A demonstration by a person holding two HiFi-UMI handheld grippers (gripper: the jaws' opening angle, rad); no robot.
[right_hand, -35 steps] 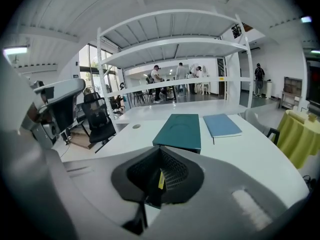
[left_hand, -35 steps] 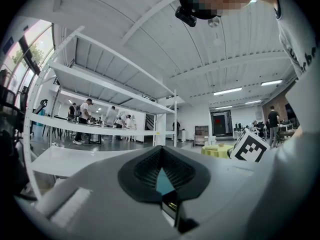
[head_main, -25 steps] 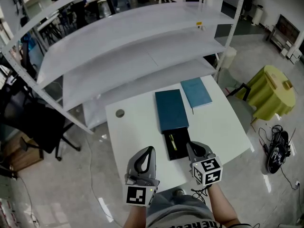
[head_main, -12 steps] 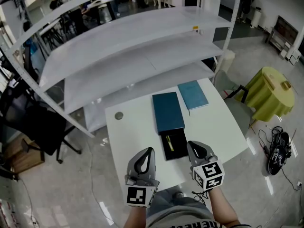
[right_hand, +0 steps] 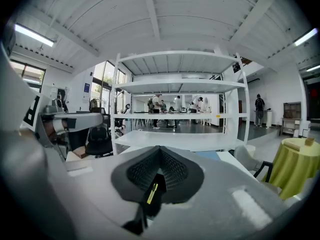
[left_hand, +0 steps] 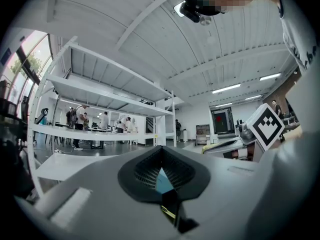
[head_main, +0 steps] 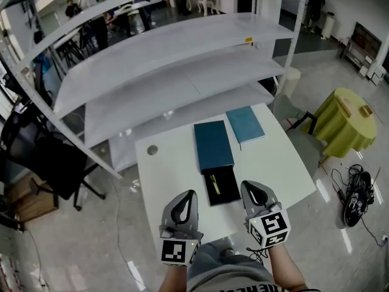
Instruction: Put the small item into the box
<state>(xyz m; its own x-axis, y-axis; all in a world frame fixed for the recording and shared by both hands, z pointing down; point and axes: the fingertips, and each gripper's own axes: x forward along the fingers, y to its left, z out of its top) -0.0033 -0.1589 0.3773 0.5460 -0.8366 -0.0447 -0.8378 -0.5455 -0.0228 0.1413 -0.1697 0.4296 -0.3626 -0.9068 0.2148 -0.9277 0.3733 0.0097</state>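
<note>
An open black box (head_main: pixel 220 185) lies on the white table (head_main: pixel 285 163) with a thin gold pen (head_main: pixel 215 184) inside it. Its dark teal lid (head_main: pixel 213 146) lies just beyond, touching the box's far end. My left gripper (head_main: pixel 188 194) hovers at the table's front edge, left of the box, shut and holding nothing. On the box's right my right gripper (head_main: pixel 248 187) is also shut and holding nothing. The right gripper view shows the pen (right_hand: pixel 152 193) through the narrow slit of the right gripper (right_hand: pixel 159 171). The left gripper view shows the box (left_hand: pixel 168 204) below the left gripper (left_hand: pixel 161 171).
A light blue book (head_main: pixel 245 124) lies at the table's far right. A small grey disc (head_main: pixel 152 150) sits near the far left corner. White shelving (head_main: pixel 170 72) stands behind the table. An office chair (head_main: pixel 42 163) is at left, and a yellow-covered stool (head_main: pixel 346 123) and cables (head_main: pixel 355 193) at right.
The view has drifted, so the table and box sit slightly higher and smaller in frame. Both grippers stay shut near the front edge, a little farther back from the box.
</note>
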